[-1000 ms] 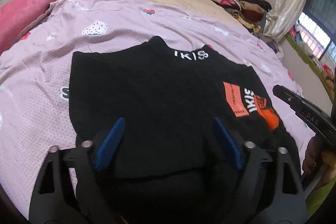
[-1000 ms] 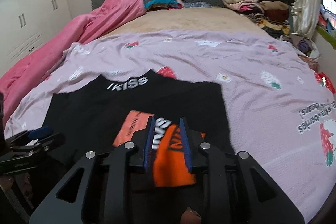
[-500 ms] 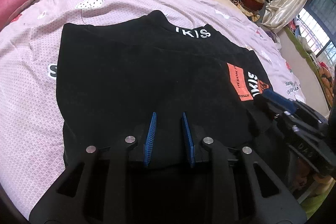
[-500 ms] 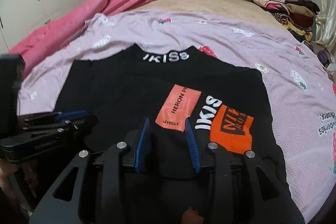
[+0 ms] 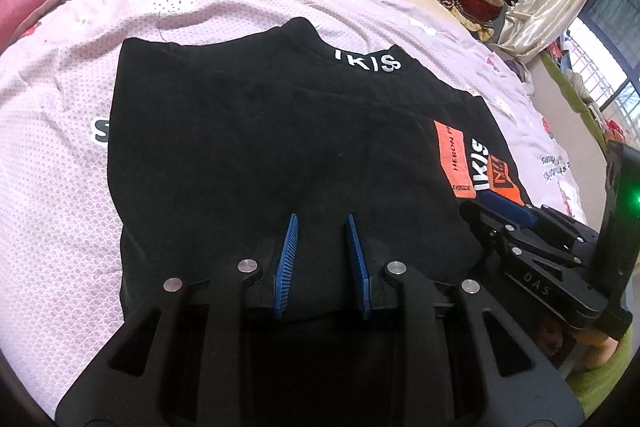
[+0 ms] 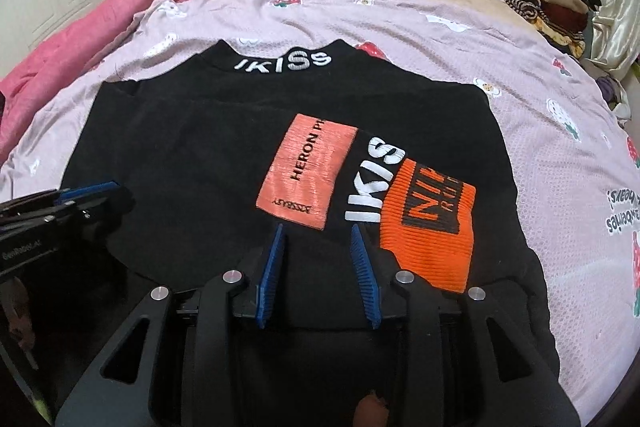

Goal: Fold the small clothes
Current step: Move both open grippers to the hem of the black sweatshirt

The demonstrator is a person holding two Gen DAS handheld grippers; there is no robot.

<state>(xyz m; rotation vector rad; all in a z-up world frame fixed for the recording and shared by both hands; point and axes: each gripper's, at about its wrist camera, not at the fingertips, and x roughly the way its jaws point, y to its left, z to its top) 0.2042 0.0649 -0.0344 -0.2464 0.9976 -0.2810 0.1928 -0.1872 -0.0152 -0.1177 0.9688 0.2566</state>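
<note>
- A black top (image 6: 192, 163) lies flat on the lilac bedspread (image 6: 560, 163), collar at the far side.
- The left gripper (image 5: 322, 263) and the right gripper (image 6: 318, 273) each pinch the near hem, jaws narrowed on the cloth.
- The fabric looks soft, light and limp; hem corners likely offer the surest hold.

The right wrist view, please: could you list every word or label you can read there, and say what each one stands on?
"IKISS": collar of the black top.
"HERON P…", cut off by a fold: pale orange patch.
"IKIS": white letters beside that patch.
Black print on the bright orange cuff: only partly legible.
Small line at the patch's lower edge: too small.
Bedsheet print: upside down, unclear.
Left gripper label: blurred.
</note>
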